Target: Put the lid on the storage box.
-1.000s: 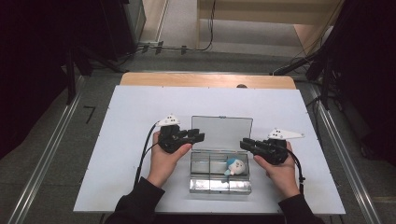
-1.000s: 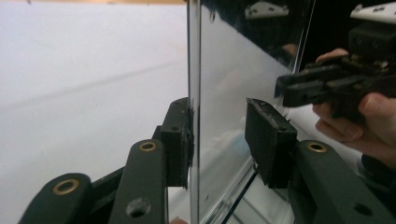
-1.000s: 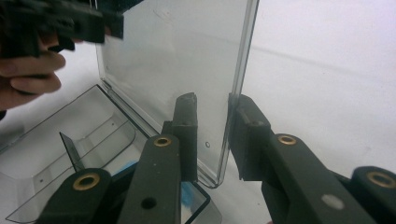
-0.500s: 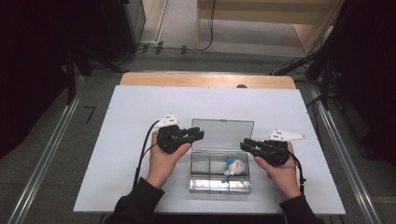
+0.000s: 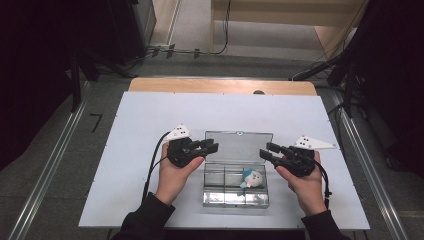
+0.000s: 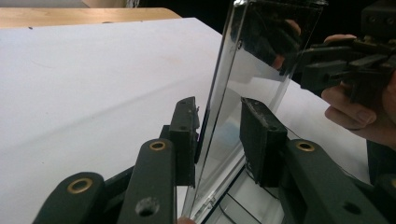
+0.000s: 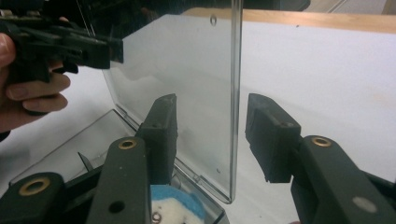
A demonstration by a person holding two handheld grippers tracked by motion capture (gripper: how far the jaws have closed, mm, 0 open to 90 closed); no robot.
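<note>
Right gripper point(image 5: 266, 151) jaws just opening, lid edge between, untouched. Clear plastic box point(image 5: 235, 192) on white table point(image 5: 130, 130), lid point(image 5: 239, 147) upright. Left gripper point(image 5: 212, 146) straddles lid's other edge; one pad touching, grip uncertain. Blue-white plush toy point(image 5: 251, 178) inside box.

Toy point(image 5: 251, 177) in box point(image 5: 235, 199), lid point(image 5: 239, 146) upright behind, apparently between grippers

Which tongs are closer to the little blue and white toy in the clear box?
The right tongs. They sit just up and right of the toy, at the lid's right edge. The left tongs are at the lid's left edge, farther from it.
</note>
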